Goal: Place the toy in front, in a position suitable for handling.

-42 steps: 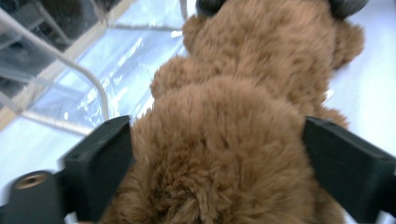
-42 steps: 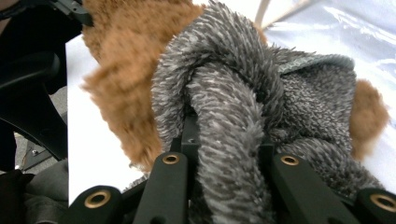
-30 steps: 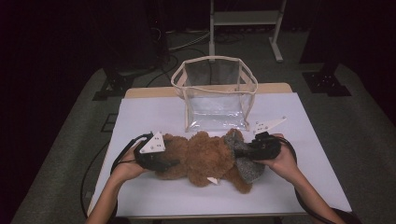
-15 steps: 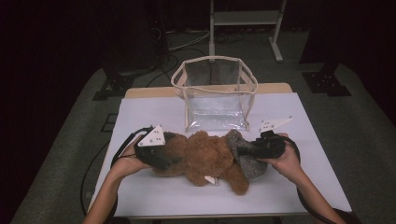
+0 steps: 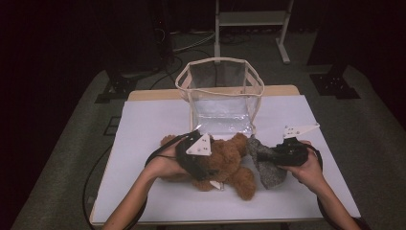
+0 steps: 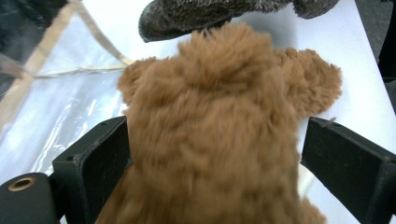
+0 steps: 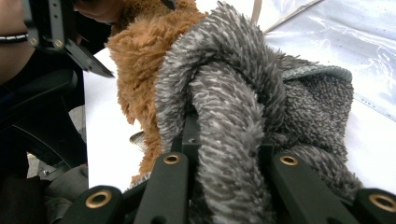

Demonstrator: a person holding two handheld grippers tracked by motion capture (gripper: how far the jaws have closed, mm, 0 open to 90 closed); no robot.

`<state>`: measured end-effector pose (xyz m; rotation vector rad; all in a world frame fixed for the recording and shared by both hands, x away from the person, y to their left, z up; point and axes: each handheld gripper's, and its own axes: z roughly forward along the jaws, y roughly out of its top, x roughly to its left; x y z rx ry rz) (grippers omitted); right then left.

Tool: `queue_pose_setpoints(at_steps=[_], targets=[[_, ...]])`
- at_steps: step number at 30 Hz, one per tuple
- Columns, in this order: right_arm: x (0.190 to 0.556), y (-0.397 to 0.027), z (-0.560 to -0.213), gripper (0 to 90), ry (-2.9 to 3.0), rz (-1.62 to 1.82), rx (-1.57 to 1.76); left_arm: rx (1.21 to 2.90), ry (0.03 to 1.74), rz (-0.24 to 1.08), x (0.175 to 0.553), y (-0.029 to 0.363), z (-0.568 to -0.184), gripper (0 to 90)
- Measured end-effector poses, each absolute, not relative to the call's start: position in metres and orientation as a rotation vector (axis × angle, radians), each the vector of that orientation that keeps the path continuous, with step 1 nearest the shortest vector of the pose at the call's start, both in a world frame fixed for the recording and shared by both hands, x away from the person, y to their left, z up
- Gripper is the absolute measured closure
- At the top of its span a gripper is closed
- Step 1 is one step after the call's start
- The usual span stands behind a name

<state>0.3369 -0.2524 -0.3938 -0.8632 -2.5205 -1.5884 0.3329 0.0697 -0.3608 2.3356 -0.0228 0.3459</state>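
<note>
A brown teddy bear [image 5: 232, 155] lies on the white table [image 5: 153, 124]. My left gripper [image 5: 210, 165] reaches over its middle from the left. In the left gripper view the bear [image 6: 219, 116] fills the space between the wide jaws, which have just been opening, and a gap shows at the right jaw. My right gripper [image 5: 261, 155] is shut on a grey fuzzy cloth [image 5: 270, 172] just right of the bear. Up close, the grey cloth [image 7: 233, 93] bunches between the right gripper's [image 7: 229, 163] jaws, with the bear [image 7: 140, 56] behind it.
A clear plastic bag [image 5: 220, 96] with a tan rim stands open at the back of the table, just beyond the bear. Bare white table lies to the left, right and front. Dark floor and metal stand legs lie beyond the far edge.
The left gripper has slid right from the bear's left end to its middle, and its jaws stand wider. The right gripper has moved right, drawing the grey cloth away from the bear.
</note>
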Motion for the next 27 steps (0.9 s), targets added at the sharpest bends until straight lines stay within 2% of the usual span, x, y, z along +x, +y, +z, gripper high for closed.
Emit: queue_pose_setpoints(at_steps=[5, 11, 15, 17, 19, 22, 27], targets=[[0.337, -0.254, -0.397, 74.5, -2.51, -1.587, -0.859, 2.381, -0.014, 0.333, 0.34, 0.053, -0.366, 4.6], [0.339, -0.25, -0.401, 74.2, -2.512, -1.567, -0.849, 2.473, -0.029, 0.407, 0.342, 0.034, -0.376, 0.8], [0.341, -0.249, -0.405, 74.2, -2.501, -1.56, -0.863, 2.514, -0.044, 0.44, 0.344, 0.027, -0.38, 1.3], [0.342, -0.25, -0.406, 74.1, -2.495, -1.558, -0.871, 2.52, -0.063, 0.457, 0.343, 0.027, -0.378, 14.7], [0.342, -0.252, -0.407, 73.9, -2.488, -1.558, -0.879, 2.508, -0.061, 0.457, 0.342, 0.029, -0.374, 32.5], [0.34, -0.253, -0.408, 73.7, -2.48, -1.562, -0.875, 2.473, -0.041, 0.433, 0.341, 0.034, -0.368, 39.8], [0.33, -0.255, -0.396, 73.7, -2.484, -1.611, -0.839, 2.349, -0.028, 0.312, 0.335, 0.033, -0.347, 40.8]])
